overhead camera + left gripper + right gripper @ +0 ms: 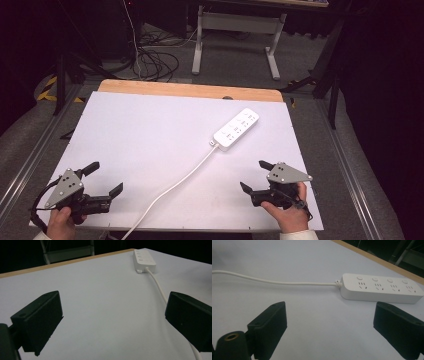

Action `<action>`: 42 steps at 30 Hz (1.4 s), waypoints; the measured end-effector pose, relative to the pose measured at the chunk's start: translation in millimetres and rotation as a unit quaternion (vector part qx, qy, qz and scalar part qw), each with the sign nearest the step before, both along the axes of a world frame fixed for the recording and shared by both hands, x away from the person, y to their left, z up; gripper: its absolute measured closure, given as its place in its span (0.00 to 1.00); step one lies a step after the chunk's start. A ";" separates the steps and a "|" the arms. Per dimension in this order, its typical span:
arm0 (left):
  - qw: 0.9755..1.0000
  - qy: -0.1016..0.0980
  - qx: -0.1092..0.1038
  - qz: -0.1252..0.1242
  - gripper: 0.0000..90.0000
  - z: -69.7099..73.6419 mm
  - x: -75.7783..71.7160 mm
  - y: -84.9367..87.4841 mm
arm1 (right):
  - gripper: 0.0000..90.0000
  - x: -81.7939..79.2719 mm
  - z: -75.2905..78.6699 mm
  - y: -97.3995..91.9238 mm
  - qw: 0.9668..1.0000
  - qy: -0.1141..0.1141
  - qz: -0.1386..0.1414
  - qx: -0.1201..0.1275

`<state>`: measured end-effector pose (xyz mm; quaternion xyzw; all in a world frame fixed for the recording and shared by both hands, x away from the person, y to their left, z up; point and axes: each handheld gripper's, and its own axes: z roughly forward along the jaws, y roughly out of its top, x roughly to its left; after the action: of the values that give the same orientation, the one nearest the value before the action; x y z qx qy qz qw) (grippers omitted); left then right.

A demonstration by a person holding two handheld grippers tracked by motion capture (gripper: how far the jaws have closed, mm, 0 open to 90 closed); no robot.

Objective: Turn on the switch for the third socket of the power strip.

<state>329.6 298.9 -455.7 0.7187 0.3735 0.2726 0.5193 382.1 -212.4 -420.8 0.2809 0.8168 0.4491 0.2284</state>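
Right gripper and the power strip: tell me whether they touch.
Apart. In the high view, bare white table separates the right gripper from the power strip; the right gripper view shows its open jaws short of the strip.

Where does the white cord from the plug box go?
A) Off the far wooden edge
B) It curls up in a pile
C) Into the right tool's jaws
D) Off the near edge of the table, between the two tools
D: the cord runs from the plug box down to the table's near edge, between the left tool and right tool.
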 end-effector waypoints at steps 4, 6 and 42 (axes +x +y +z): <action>1.000 0.000 0.001 -0.001 0.02 -0.1 0.1 -0.1 | 0.14 4.7 9.1 3.2 1.000 0.000 0.004 0.001; 1.000 0.000 0.001 0.000 0.02 -0.1 0.1 -0.1 | 0.14 8.5 16.2 5.2 1.000 -0.005 0.004 -0.003; 1.000 0.001 0.000 0.001 0.02 0.0 0.2 0.2 | 0.16 60.7 75.1 31.8 0.999 -0.008 0.002 -0.037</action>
<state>329.7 299.2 -455.6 0.7186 0.3747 0.2727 0.5185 442.8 -180.6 -345.7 0.2668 0.8316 0.4213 0.2444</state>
